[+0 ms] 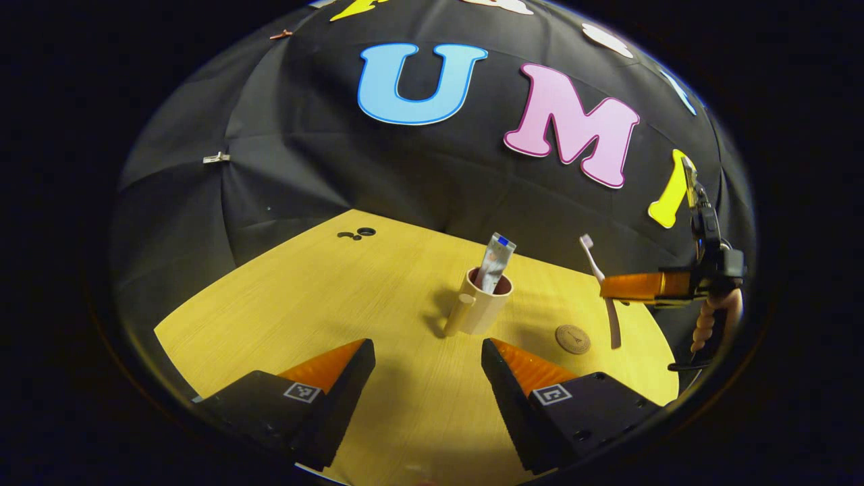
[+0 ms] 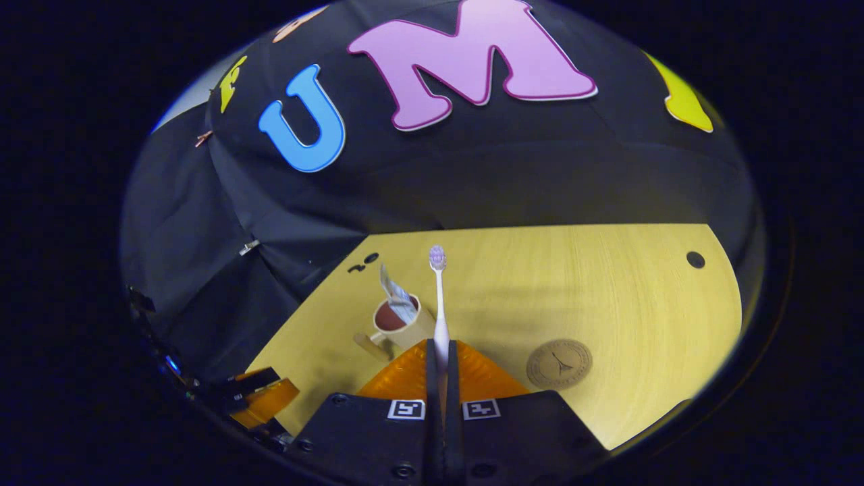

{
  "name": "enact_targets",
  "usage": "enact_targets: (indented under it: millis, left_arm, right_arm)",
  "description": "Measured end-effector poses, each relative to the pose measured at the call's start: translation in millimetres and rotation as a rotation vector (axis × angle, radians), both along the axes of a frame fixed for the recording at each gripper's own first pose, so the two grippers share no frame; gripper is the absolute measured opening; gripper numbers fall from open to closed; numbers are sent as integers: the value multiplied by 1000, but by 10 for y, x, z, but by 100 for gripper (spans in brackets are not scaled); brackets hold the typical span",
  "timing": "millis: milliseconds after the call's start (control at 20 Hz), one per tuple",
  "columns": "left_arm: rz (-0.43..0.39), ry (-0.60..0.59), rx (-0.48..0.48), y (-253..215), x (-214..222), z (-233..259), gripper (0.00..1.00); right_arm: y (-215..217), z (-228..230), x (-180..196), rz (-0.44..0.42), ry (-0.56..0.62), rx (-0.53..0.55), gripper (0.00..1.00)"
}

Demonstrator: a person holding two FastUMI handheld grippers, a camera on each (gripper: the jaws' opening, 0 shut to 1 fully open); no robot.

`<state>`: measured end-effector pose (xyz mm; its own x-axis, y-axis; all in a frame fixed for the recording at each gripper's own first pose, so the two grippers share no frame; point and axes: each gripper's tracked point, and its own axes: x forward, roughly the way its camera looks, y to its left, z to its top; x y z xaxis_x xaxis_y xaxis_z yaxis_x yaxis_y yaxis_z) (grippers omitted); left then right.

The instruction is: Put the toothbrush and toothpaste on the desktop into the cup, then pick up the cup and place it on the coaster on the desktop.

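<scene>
Wooden counter (image 2: 607, 283) carries the cup (image 1: 482, 300), whose inside hides the lower end of the toothpaste (image 1: 496, 260) leaning out of it, and my right tongs (image 2: 442, 351) cover the toothbrush (image 2: 439, 297) handle where they are clamped together on it, bristle end pointing up and away. My left tongs (image 1: 425, 368) stand wide apart with nothing between them, low over the counter just short of the cup. Beside the cup lies the round coaster (image 2: 559, 363), bare, with small dark holes (image 1: 358, 233) near the far counter edge.
</scene>
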<state>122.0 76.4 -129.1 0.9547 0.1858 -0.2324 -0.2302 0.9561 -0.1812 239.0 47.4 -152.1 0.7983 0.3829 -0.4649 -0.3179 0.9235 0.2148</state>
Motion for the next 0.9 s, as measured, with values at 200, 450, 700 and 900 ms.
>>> enact_targets:
  millis: [200,450,700,900]
  left_arm:
    - [19,-34,-24,61,-19,41,98]
    - [51,-56,-61,227,-22,-46,98]
    - [50,-47,-80,399,78,-237,98]
    - [41,-63,-78,542,144,-267,98]
  right_arm:
    - [341,148,296,-6,-99,64,6]
    - [598,237,652,-28,-189,122,6]
    - [752,166,924,-65,-260,151,5]
    - [854,25,1046,-90,-292,178,6]
